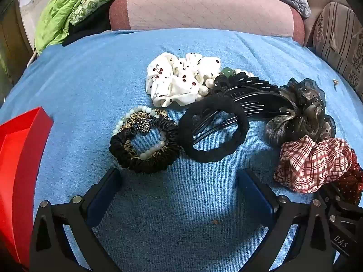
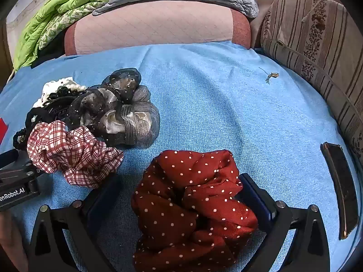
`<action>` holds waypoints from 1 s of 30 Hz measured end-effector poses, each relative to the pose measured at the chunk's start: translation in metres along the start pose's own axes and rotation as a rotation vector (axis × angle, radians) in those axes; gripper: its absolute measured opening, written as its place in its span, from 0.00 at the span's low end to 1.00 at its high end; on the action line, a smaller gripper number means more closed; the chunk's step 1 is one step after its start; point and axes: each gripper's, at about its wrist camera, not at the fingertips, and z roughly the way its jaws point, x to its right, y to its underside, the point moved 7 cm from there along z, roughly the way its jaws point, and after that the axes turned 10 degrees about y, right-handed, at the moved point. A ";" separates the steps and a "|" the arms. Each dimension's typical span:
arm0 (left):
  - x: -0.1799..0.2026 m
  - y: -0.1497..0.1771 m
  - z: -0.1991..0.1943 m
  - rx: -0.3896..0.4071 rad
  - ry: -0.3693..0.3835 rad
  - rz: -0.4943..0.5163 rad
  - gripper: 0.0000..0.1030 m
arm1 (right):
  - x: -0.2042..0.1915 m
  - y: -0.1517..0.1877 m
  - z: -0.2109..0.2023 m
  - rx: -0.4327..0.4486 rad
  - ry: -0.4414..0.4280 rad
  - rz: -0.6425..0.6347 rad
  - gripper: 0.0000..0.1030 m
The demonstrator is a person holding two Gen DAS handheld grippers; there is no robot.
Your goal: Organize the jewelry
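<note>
Between the right gripper's (image 2: 179, 195) wide-apart jaws lies a red scrunchie (image 2: 190, 206); only the left gripper's (image 1: 179, 188) view, jaws apart and empty, shows the red box (image 1: 20, 158).

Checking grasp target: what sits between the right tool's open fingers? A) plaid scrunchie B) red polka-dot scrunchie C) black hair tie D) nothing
B: in the right wrist view the red polka-dot scrunchie lies between the right tool's wide-open fingers; the plaid scrunchie lies off to its left.
</note>
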 end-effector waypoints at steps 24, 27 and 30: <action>0.000 -0.001 0.000 0.002 0.027 -0.022 1.00 | -0.003 0.000 0.001 -0.013 0.008 -0.009 1.00; 0.001 -0.001 0.000 0.002 0.026 -0.021 1.00 | -0.002 0.001 0.002 -0.013 0.002 -0.005 1.00; 0.000 0.000 0.000 0.002 0.029 -0.022 1.00 | -0.003 0.001 0.004 -0.015 0.015 -0.017 1.00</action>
